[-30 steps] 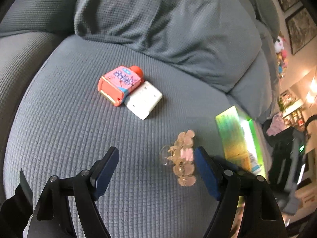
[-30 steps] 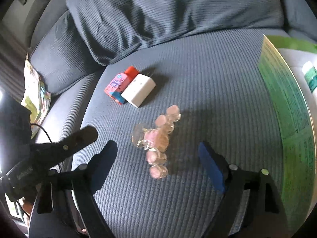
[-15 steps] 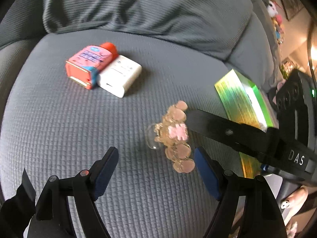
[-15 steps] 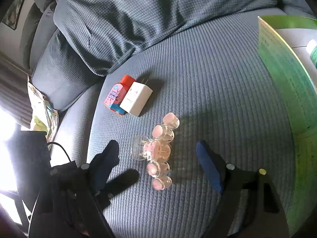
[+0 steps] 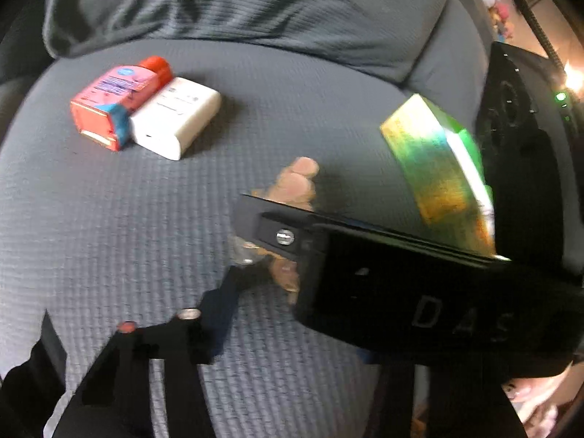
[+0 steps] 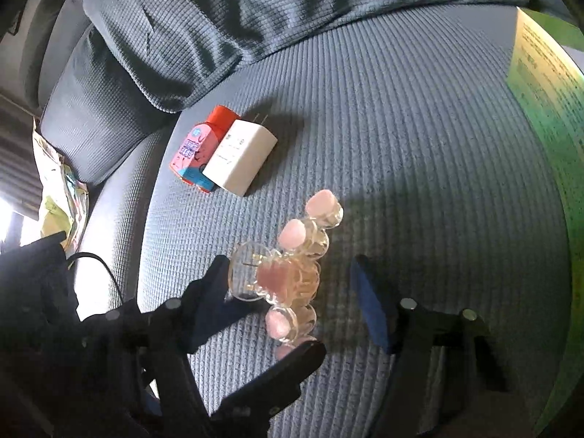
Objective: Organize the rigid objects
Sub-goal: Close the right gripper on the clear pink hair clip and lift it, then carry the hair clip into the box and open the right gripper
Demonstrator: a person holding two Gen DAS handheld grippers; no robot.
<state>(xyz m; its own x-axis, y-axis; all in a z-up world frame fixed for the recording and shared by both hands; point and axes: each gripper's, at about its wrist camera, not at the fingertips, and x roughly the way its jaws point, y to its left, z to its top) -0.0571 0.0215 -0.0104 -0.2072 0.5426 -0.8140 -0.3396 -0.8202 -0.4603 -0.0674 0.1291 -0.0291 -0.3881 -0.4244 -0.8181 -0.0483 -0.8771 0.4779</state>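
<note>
A clear hair claw clip with pink pieces lies on the grey sofa seat. My right gripper straddles it with jaws closing. Its left pad touches the clip's clear round end, while the right pad stands a little apart. In the left wrist view the right gripper's black body crosses the picture and hides most of the clip. My left gripper is closing too. Only its left finger shows, close to the clip. One of its fingers reaches the clip's near end.
An orange-pink bottle and a white plug charger lie side by side further back on the seat. An open green box stands along the right. Back cushions rise behind. Crinkled packaging sits off the left edge.
Both grippers sank toward the clip and their jaws narrowed. The right gripper slid across the left wrist view and now covers most of the clip.
</note>
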